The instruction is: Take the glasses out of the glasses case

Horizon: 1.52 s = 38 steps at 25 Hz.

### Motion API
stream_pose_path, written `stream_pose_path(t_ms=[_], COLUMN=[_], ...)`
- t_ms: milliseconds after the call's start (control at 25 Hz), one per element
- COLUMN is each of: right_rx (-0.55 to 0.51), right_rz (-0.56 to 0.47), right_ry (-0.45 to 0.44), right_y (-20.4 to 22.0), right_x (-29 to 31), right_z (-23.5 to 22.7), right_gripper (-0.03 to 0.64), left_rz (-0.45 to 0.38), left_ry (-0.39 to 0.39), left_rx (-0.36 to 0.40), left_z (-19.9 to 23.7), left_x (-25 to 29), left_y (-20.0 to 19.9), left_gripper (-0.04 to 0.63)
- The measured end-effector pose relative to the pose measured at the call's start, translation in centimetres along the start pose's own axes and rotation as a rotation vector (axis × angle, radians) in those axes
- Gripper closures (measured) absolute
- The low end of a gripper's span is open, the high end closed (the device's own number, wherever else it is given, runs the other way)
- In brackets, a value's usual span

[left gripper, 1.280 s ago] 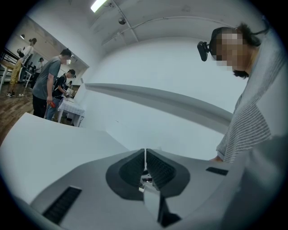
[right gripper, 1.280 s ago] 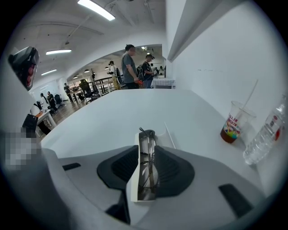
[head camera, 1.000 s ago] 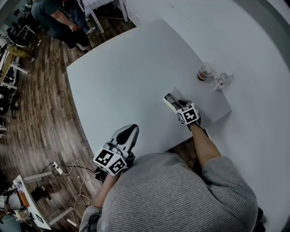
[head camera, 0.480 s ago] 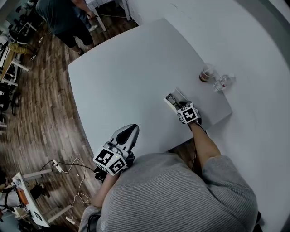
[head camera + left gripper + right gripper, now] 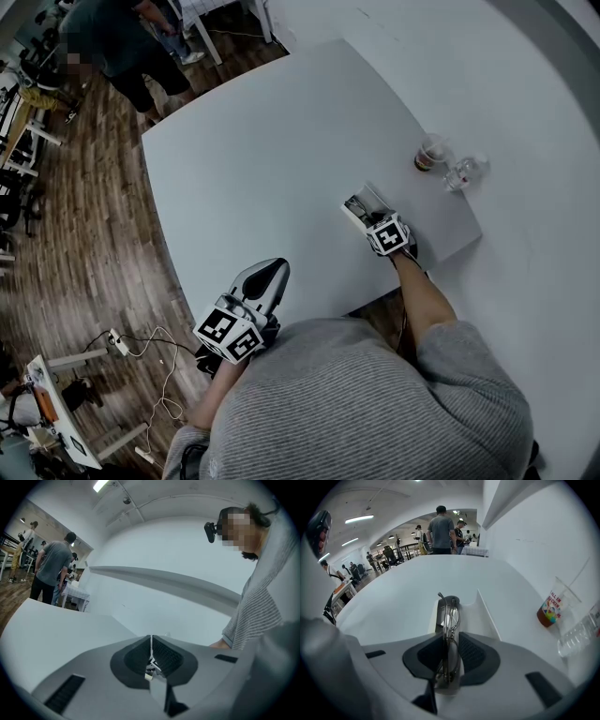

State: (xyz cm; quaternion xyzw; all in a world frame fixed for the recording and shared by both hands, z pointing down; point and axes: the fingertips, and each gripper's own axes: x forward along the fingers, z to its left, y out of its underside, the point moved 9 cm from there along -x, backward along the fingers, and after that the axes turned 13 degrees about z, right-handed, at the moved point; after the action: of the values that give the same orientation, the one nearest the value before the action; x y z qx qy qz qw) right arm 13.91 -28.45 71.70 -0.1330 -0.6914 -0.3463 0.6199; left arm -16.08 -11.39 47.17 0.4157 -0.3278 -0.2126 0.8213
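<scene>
As jaws of right gripper [image 5: 449, 641] have just been closing, now pinching folded glasses [image 5: 450, 616] standing edge-up in open case [image 5: 485, 618] on table [image 5: 262, 141]: thin frame may bend or slip. Case unheld, may lift along. Left gripper [image 5: 151, 660] closed, empty, well apart.

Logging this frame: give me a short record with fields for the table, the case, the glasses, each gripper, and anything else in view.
Table: white
Glasses case: white, open, lying on the table
Glasses: folded, standing on edge over the case
Left gripper: jaws together, nothing between them
Right gripper: jaws have just been closing, now pressed on the glasses
Other items: cup of brown drink and a clear container, right of the case
Task status: glasses gripped; cannot tell whether they are lifted clear
</scene>
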Motion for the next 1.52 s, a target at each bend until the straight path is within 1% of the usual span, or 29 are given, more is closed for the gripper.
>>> stream_pose_path(t_ms=[200,360,560,640,840,1080,1360,1520], right_rx=[-0.024,-0.039,-0.051,-0.057,-0.055,-0.041,-0.032,-0.020], right_rz=[0.000,0.003,-0.002,0.008,0.019,-0.002,-0.002,-0.009], right_ry=[0.000,0.027,0.015,0.012,0.036,0.032,0.049,0.053], right_y=[-0.3,-0.5,-1.3,-0.9,-0.1,-0.7,-0.2,-0.2], right_x=[-0.1,-0.2,0.1,0.2,-0.3,-0.8,-0.8,-1.1], right_z=[0.6,0.8,0.8,0.7,0.6,1.0,0.8,0.6], right_gripper=[0.569,0.591,0.593,0.593,0.594,0.594,0.594,0.594], left_rz=[-0.007,-0.007,-0.009,-0.011,-0.015,-0.020,-0.011,-0.019], left_ry=[0.000,-0.002,-0.004,-0.001,0.006,0.005,0.012,0.017], left_rx=[0.007,0.003,0.010,0.008,-0.006,0.009,0.005,0.011], left_z=[0.0,0.0,0.4,0.3,0.0,0.1,-0.1,0.1], left_x=[-0.3,-0.3,0.2,0.5,0.0,-0.6,-0.6,-0.6], left_y=[0.1,0.2,0.1,0.3,0.4,0.3,0.3,0.5], left_gripper=[0.575,0.575,0.575,0.575,0.575,0.575,0.575,0.575])
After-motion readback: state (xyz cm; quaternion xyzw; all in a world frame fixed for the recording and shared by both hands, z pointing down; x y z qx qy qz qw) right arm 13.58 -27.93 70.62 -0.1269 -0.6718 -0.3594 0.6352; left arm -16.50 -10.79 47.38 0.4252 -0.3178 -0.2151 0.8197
